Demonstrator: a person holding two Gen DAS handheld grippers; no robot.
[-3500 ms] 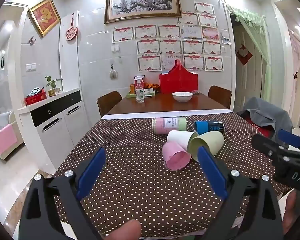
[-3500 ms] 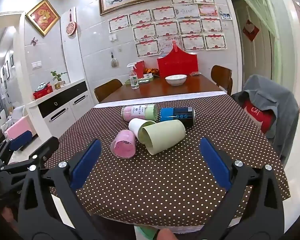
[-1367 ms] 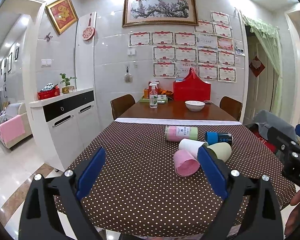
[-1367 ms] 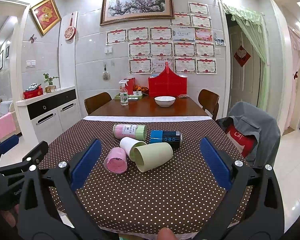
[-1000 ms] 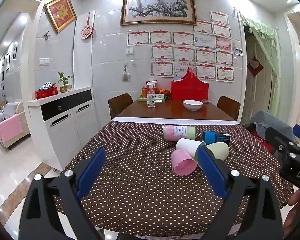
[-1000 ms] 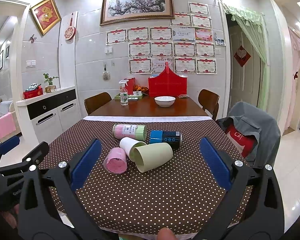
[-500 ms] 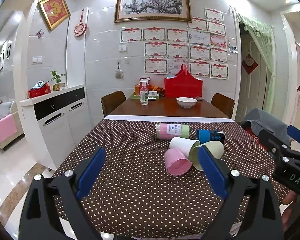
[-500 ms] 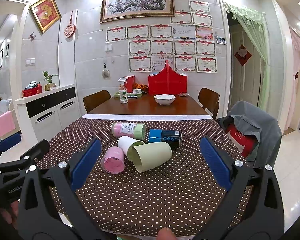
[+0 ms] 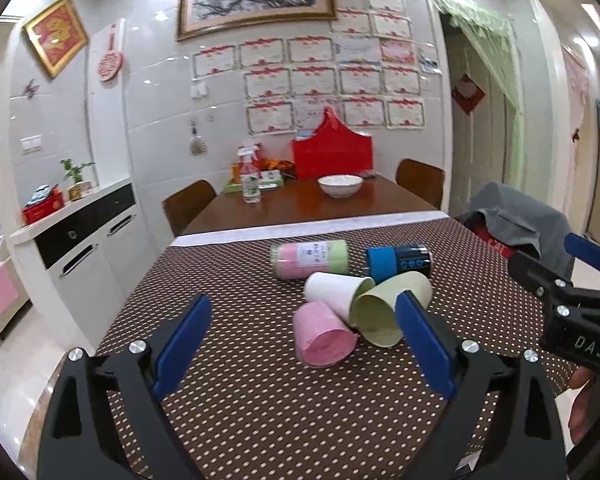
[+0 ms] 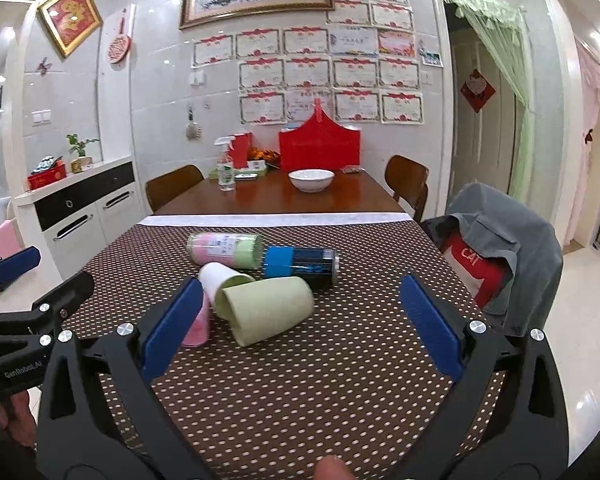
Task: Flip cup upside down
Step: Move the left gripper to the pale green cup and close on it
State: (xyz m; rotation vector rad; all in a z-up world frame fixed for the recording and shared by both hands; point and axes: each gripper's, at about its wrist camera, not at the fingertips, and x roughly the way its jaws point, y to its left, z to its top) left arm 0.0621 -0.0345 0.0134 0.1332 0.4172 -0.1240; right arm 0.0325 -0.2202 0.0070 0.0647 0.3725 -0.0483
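Three cups lie on their sides, touching, on the dotted brown tablecloth (image 9: 260,400): a pink cup (image 9: 324,336), a white cup (image 9: 332,290) and a light green cup (image 9: 388,308). In the right wrist view the green cup (image 10: 268,308) lies nearest, the white cup (image 10: 216,276) behind it, the pink cup (image 10: 198,330) partly hidden by my left finger. My left gripper (image 9: 302,344) is open and empty, just short of the pink cup. My right gripper (image 10: 300,326) is open and empty, just short of the green cup.
Behind the cups lie a pink-and-green canister (image 9: 310,258) and a blue-and-black canister (image 9: 400,260). A chair draped with a grey jacket (image 10: 500,240) stands at the table's right edge. A white bowl (image 10: 311,179) and spray bottle (image 10: 225,172) stand on the far wooden table.
Both grippers have moved forward and lower toward the cups, which now look larger. The right gripper has shifted so the green cup sits between its fingers. Both stay open.
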